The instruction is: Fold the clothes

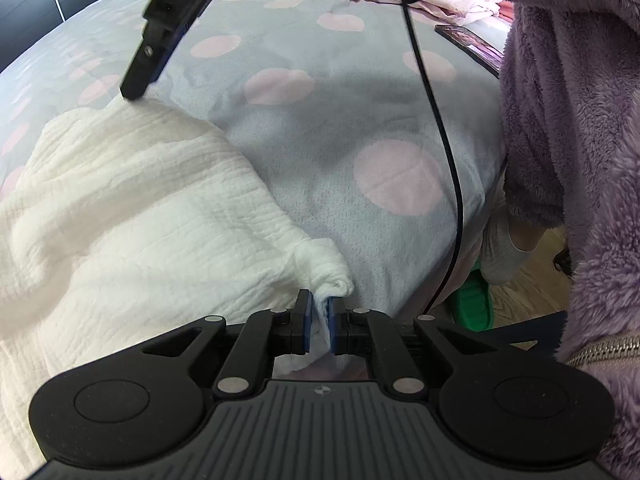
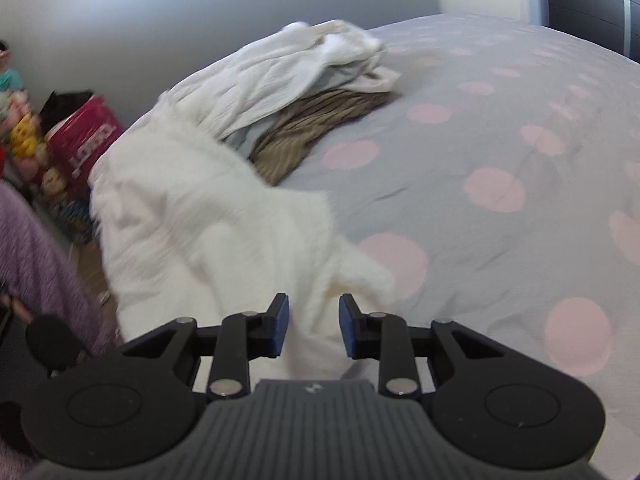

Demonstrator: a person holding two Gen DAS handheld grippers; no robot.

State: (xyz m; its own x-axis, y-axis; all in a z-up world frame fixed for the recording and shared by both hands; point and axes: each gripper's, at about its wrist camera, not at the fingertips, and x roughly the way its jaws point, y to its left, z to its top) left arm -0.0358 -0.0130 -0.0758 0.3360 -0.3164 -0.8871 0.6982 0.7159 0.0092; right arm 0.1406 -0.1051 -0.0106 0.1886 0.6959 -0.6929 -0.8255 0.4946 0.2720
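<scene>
Pinched in left gripper [image 1: 319, 312]: corner of white cloth [image 1: 132, 200], stretching away up-left to right gripper [image 2: 313, 312], half-open astride far edge, not yet clamped.

Bed's got a fuzzy grey blanket with pink dots [image 2: 500, 128]. A crinkly white garment [image 1: 132, 216] sprawls on it. Heap of white and tan clothes [image 2: 316, 92] behind.

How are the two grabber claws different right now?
The left gripper is squeezed shut on a bunched corner of the white garment; the right gripper has its jaws apart, with white cloth lying between them but not pinched. Seen from the left wrist, the left gripper grips the garment's near corner, while the right one's tip reaches the garment's far edge. Both have black arms and blue pads, and both work over the spotted bedcover.
</scene>
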